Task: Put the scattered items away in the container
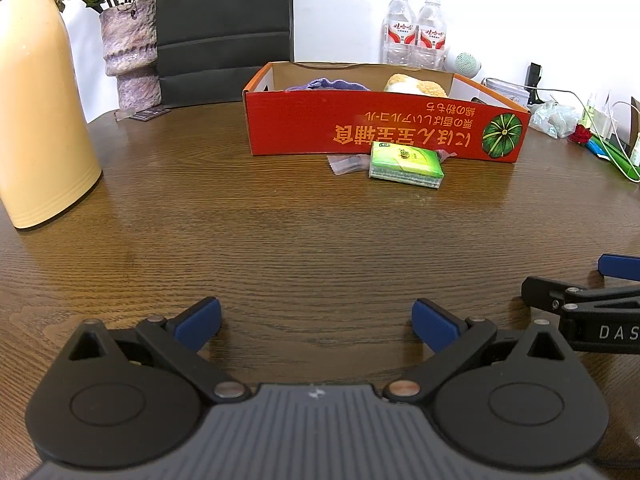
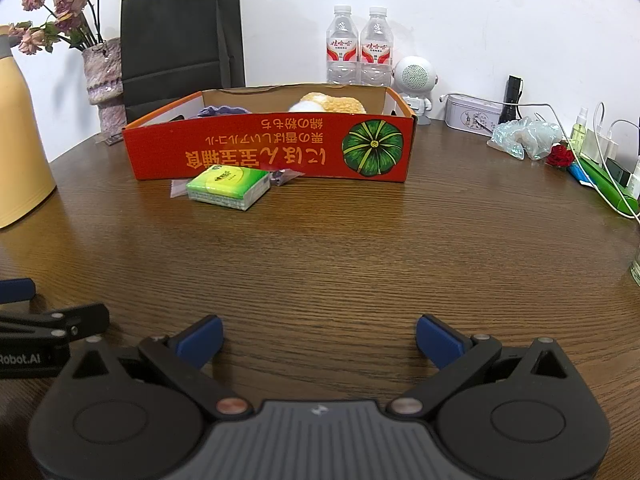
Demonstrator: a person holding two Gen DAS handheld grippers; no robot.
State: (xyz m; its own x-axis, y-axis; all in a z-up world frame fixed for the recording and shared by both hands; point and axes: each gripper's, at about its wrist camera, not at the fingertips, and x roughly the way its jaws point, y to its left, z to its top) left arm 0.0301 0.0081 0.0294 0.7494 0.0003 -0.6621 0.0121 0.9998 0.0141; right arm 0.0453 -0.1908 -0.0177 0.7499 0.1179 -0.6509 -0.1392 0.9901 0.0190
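Evidently both tools are waiting near the front edge of the round dark wooden table (image 1: pixel 280 220), well back from the work. The left tool (image 1: pixel 316 322) has its blue-padded fingers (image 1: pixel 200 320) spread wide with only bare wood between them, and the right tool (image 2: pixel 318 340) stands the same way, wide apart and holding nothing.

The shallow red cardboard box with the green pumpkin print (image 2: pixel 272 152) sits toward the far side of the table. Inside it lie a purple knitted piece (image 2: pixel 222 111) and a fluffy orange-and-white plush item (image 2: pixel 332 104), so part of the tidying looks done. Outside it, just beside the front wall, lies a green plastic-wrapped pack of tissues (image 2: pixel 228 186), resting partly on a small clear plastic packet (image 1: pixel 346 164) (whether the pack touches the box wall I cannot tell). Another small wrapper (image 2: pixel 282 176) peeks out to the right of the pack.

The step in hand appears to be the reach for the next loose item, most likely the tissue pack. That calls for one tool to travel forward across the table, come down over the pack with its fingers on either side of the narrower width, squeeze gently since the pack is soft, then lift it over the box's front wall. The thin packets underneath will probably need a flatter, more careful pinch.
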